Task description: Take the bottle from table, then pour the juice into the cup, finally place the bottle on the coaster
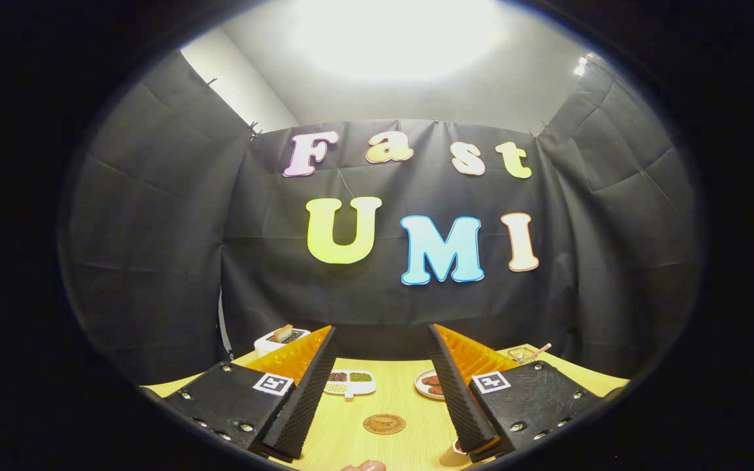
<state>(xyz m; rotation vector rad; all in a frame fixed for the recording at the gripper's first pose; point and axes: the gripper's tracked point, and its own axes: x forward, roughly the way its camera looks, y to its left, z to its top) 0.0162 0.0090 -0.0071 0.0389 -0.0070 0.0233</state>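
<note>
Black cloth hangs all round the booth, bright light overhead, and below it runs a pale wooden table (351, 438) with the gripper (377, 386) held high above it, level and pointed at the back wall. Its two ridged fingers (305, 392) stand wide apart, nothing between them, so the tool is empty and ready.

Between the fingers, on the bare wood, sits the round brown coaster (383, 424), set out in the open where a bottle could later come down without knocking anything. Beyond it lies a white divided dish (349, 382) of small bits, and just beside the right finger a plate (430, 383) with something reddish on it. A white box-like thing (279, 340) stands behind the left finger, too small to make out.

Down at the near edge a pinkish rounded top (364, 466) pokes up, perhaps the bottle's cap, though I can't say for sure. A pale object (452, 454) under the right fingertip could be the cup. I'd judge the pickup hasn't begun.
</note>
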